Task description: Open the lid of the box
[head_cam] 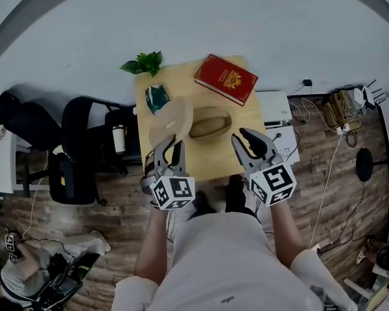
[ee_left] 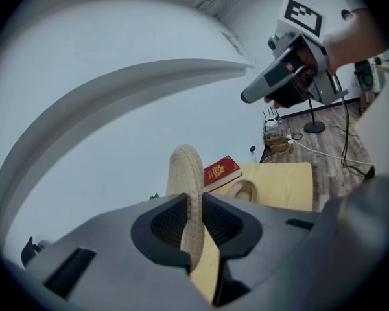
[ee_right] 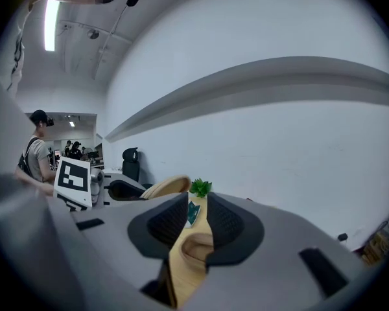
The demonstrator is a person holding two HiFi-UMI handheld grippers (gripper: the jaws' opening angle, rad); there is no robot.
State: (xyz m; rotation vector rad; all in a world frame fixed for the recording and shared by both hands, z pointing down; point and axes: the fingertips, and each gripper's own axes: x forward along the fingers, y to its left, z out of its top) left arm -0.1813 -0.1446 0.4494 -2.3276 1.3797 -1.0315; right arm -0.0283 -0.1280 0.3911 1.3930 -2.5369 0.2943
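Observation:
An oval woven box (head_cam: 209,122) lies uncovered in the middle of a small wooden table (head_cam: 181,83). Its flat oval lid (head_cam: 172,118) is tilted up on edge at the box's left side. My left gripper (head_cam: 170,149) is shut on the lid's near rim; in the left gripper view the lid (ee_left: 187,173) stands upright between the pads. My right gripper (head_cam: 243,137) hovers over the table just right of the box, open, with nothing between its fingers. In the right gripper view the box (ee_right: 198,248) shows beyond the gap, apart from the gripper (ee_right: 196,222).
A red book (head_cam: 225,78) lies at the table's far right corner, a green packet (head_cam: 158,97) at the left, a small plant (head_cam: 144,63) at the far left corner. Black office chairs (head_cam: 78,148) stand left of the table. White boxes (head_cam: 275,109) and cables (head_cam: 337,109) lie on the floor to the right.

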